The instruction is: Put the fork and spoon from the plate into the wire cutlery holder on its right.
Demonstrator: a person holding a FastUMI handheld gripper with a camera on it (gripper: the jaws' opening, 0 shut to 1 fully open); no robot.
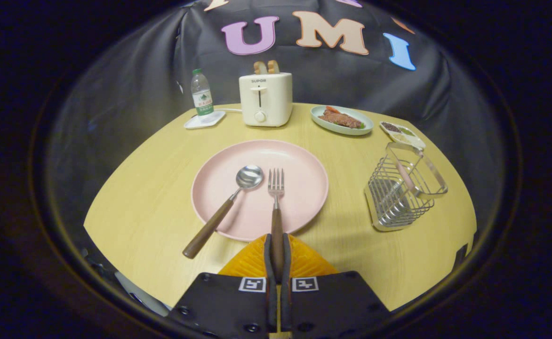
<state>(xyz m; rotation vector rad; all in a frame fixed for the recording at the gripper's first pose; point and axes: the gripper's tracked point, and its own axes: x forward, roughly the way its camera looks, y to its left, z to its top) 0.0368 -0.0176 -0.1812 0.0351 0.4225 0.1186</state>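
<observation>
Gripper view: gripper fingers clamped on wooden handle of fork, tines lying on pink plate. Spoon lies left of fork, bowl on plate, handle over rim onto table. Wire cutlery holder stands right of plate, well apart. Toaster beyond plate.

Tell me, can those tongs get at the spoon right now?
Probably not yet. The tongs are shut on the fork handle, so they're occupied. The spoon lies uncovered beside it on the pink plate, so the way looks free afterwards.
</observation>
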